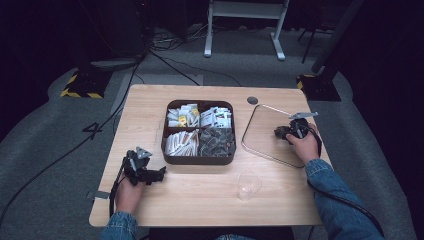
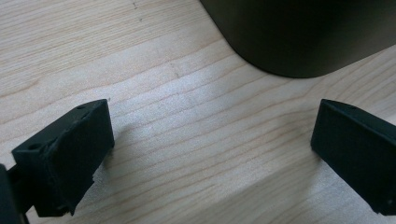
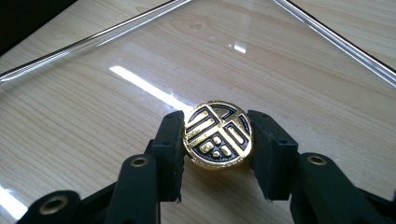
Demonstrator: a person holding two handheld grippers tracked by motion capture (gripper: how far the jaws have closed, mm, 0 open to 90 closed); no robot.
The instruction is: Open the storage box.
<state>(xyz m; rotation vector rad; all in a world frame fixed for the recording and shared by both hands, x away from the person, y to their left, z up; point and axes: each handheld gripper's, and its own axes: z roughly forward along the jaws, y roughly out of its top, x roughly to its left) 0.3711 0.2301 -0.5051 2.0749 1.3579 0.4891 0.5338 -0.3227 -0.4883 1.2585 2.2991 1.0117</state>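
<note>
I have the right gripper [image 3: 217,140] clenched on a round gold-and-black token [image 3: 217,141], one jaw on each side of its rim, emblem face up toward the camera; it sits over the clear glass tray [image 3: 116,32], and I can't tell whether the token is touching the glass or held just above it; in the high view the right gripper [image 1: 284,132] is over the middle-right of that tray [image 1: 260,145], right side of the bench [image 1: 150,105]; so the grasp looks done, while the placing, or the lift-off, whichever this is, I'd judge as not finished, since the jaws haven't let go; left gripper [image 2: 210,140] is released, jaws wide apart with bare wood between them, holding nothing; it's parked low on the bench just beside the near-left corner of the dark organiser box [image 2: 299,37]; in the high view the left gripper [image 1: 161,173] points at that box [image 1: 199,160], whose four compartments hold packets and sachets, all apparently untouched by either gripper right now; an empty clear cup [image 1: 248,184] stands near the front edge between my two hands, well apart from both grippers; my read: one item in hand at the tray, cup and box contents yet to be dealt with, left side idle.
</note>
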